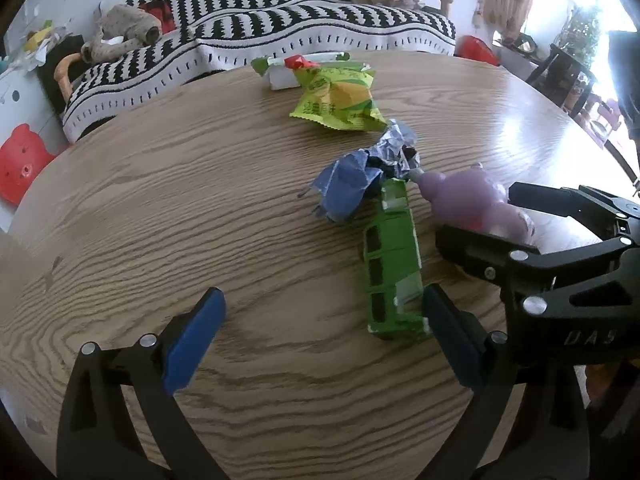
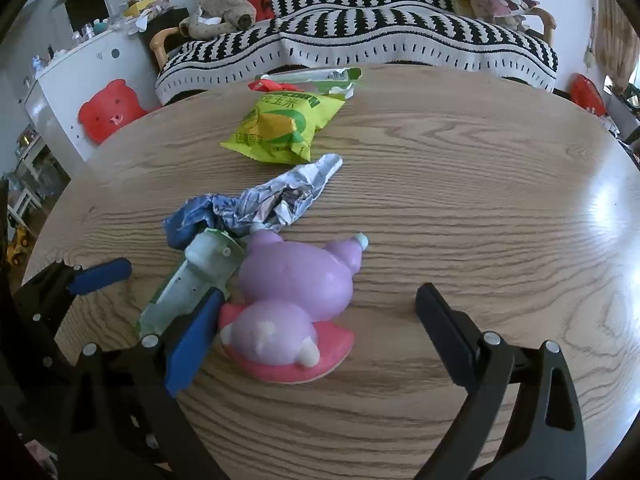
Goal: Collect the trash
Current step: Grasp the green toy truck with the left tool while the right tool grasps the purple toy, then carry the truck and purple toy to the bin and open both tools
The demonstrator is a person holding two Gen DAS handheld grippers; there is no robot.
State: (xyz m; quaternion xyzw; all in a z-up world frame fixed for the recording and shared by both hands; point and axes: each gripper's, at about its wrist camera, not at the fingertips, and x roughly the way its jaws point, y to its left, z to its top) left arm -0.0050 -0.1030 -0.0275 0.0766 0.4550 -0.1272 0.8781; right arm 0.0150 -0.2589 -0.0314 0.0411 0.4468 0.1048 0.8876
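Observation:
On the round wooden table lie a yellow-green snack bag, a white-and-green wrapper behind it, and a crumpled blue-and-silver foil wrapper. A green toy bus and a purple pig-like toy on a pink base lie beside the foil. My left gripper is open just above the table, its right finger next to the bus's near end. My right gripper is open and straddles the purple toy. The snack bag lies farther back.
A sofa with a black-and-white striped cover runs behind the table, with a plush toy and cushions on it. A red bear-shaped stool stands by a white cabinet on the left. Bare tabletop extends to the right.

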